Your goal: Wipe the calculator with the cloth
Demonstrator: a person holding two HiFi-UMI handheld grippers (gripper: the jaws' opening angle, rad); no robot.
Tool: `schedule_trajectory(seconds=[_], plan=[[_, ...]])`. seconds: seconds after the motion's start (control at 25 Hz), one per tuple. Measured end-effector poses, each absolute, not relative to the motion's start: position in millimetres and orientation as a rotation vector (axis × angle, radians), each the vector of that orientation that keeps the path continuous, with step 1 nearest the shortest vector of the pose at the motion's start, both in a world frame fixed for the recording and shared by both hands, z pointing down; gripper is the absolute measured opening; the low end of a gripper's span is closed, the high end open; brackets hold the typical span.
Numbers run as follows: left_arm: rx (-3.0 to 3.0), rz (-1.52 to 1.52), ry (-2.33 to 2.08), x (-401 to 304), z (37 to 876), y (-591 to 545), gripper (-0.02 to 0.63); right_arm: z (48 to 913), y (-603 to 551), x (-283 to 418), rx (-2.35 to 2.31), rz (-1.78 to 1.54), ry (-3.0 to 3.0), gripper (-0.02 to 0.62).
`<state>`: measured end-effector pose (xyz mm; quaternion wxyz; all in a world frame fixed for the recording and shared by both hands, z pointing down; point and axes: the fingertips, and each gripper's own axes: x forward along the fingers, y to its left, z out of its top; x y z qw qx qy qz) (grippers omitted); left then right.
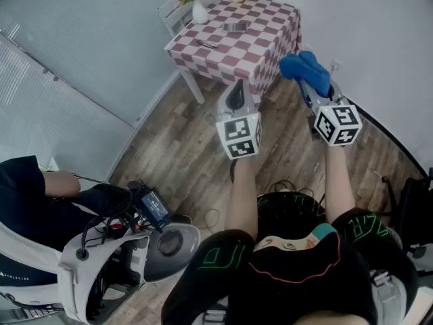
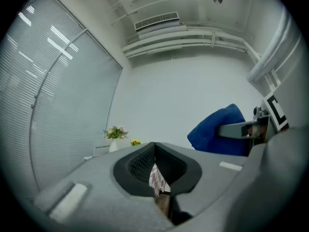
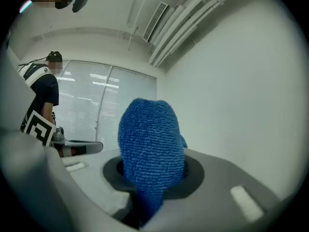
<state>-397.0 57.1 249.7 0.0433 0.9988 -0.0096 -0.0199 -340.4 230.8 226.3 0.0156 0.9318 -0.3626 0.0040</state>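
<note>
Far ahead, a calculator lies flat on a table with a red-and-white checked cover. My right gripper is held up in the air, well short of the table, shut on a bunched blue cloth. That cloth sticks up from between the jaws and fills the middle of the right gripper view. My left gripper hangs beside it at about the same height. Its jaws meet with nothing between them. The blue cloth also shows at the right of the left gripper view.
A thin dark object and two flower vases share the table, with a white chair behind. A white scooter and a seated person are at lower left. Cables lie on the wooden floor. Another person stands by the blinds.
</note>
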Motion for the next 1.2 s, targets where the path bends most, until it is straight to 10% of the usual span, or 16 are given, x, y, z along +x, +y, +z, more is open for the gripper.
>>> schedule_trajectory(seconds=[0.88, 1.2], plan=[[2.997, -0.04, -0.067, -331.9, 287.4, 60.9, 0.009, 271.5, 256.0, -268.7, 2.986, 0.151, -1.068, 0.095], [3.053, 0.15, -0.167, -205.8, 302.2, 79.8, 0.009, 292.0, 273.5, -130.5, 2.994, 0.324, -1.126, 0.096]])
